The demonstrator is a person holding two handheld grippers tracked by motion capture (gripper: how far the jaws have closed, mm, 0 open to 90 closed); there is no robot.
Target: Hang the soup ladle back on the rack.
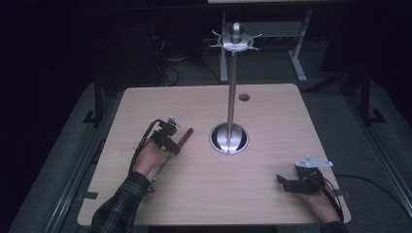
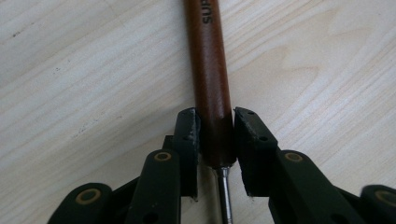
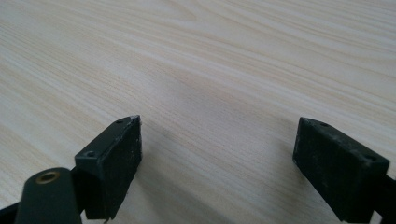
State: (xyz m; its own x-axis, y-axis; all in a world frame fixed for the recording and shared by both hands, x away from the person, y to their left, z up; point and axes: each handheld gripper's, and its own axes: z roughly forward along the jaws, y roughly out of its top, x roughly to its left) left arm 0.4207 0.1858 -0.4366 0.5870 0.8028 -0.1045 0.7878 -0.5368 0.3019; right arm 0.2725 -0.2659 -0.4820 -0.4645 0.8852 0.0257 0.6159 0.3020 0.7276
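A utensil with a brown wooden handle [image 2: 210, 70] and a thin metal shaft [image 2: 225, 196] lies flat on the light wooden table [image 1: 272, 116], left of centre. My left gripper [image 2: 217, 116] reaches down over it, and both pads touch the sides of the handle near its metal end. In the high view the left gripper [image 1: 173, 147] sits over the handle [image 1: 185, 137], which points up and to the right. My right gripper [image 1: 283, 182] rests low at the table's front right. In its own view the right gripper [image 3: 217, 126] stands wide open over bare wood.
A tall metal stand [image 1: 233, 87] rises from a round base [image 1: 228, 138] at the table's middle, with a ring of small hooks [image 1: 236, 44] at its top. A cable hole [image 1: 244, 97] lies behind it. Dark floor and table legs surround the table.
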